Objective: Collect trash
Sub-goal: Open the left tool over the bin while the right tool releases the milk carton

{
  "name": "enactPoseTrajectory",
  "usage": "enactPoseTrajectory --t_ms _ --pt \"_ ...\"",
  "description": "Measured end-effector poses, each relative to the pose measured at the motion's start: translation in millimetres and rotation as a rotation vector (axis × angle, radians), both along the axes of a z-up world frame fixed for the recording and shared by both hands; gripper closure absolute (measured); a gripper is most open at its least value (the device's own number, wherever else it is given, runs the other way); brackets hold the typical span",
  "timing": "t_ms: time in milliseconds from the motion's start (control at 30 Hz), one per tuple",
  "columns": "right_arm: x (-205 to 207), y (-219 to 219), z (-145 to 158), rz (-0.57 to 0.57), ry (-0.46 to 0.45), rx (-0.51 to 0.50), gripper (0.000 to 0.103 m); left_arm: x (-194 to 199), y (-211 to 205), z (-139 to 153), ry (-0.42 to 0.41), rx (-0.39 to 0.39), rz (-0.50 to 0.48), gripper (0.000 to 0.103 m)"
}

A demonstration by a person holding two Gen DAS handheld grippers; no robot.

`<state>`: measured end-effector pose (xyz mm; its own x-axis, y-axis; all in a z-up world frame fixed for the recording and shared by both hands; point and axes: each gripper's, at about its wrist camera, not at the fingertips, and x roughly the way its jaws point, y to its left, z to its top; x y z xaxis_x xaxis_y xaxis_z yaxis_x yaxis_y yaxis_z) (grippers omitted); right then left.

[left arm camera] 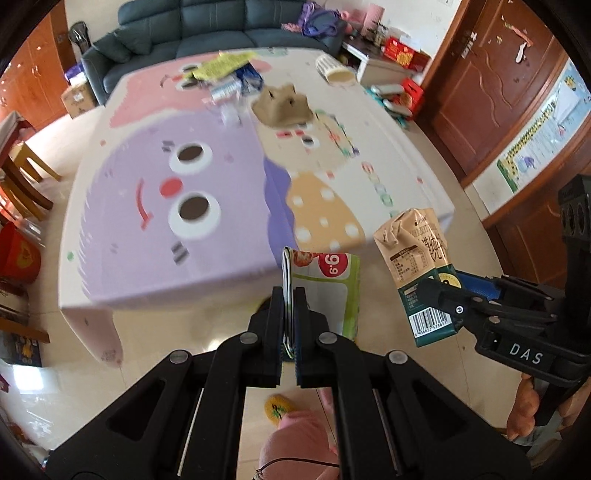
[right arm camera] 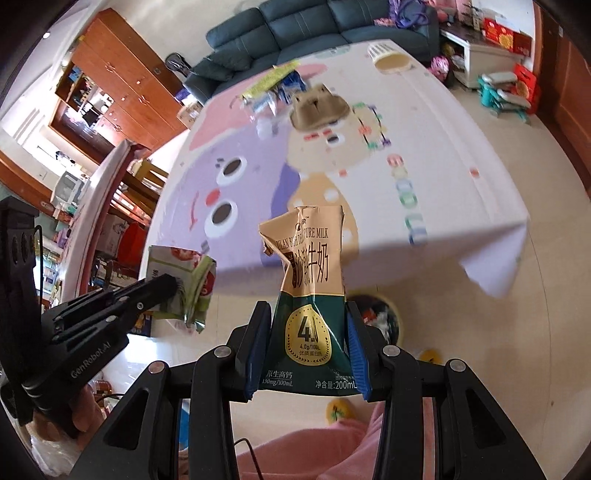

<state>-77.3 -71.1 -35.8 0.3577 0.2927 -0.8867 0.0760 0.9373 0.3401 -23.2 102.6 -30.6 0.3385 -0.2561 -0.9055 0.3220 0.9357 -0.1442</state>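
Note:
My left gripper (left arm camera: 290,295) is shut on a flat green-and-white snack wrapper (left arm camera: 325,280), held edge-on above the floor in front of the table. The same wrapper (right arm camera: 184,280) and left gripper (right arm camera: 168,286) show at the left of the right wrist view. My right gripper (right arm camera: 308,314) is shut on a crumpled tan-and-green milk carton (right arm camera: 308,280), upright between the blue pads (right arm camera: 258,339). That carton (left arm camera: 421,273) and the right gripper (left arm camera: 448,295) appear at the right of the left wrist view. A dark trash bin (right arm camera: 380,317) sits on the floor just behind the carton.
The table (left arm camera: 147,229) wears a cartoon-print cloth. On its far half lie a brown paper tray (left arm camera: 282,105), a pile of wrappers (left arm camera: 229,74) and a tipped white basket (left arm camera: 334,68). A dark sofa (left arm camera: 207,26) stands behind, a wooden door (left arm camera: 491,85) at right.

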Motion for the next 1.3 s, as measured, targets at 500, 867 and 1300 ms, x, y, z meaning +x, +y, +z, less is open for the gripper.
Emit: enactPoseTrajectory --t_ms 500,867,1300 --pt "-38 -21 -168 -0.023 0.287 0.058 0.064 -33 -22 -158 0.224 0.007 0.106 0.101" --pt "-11 -31 -340 -0.075 0.395 0.132 0.063 -13 -18 -315 0.29 -0.005 0.233 0.1" --pt "10 -21 -407 -0.042 0.37 0.072 0.054 -5 -9 -380 0.296 0.051 0.295 0.046"
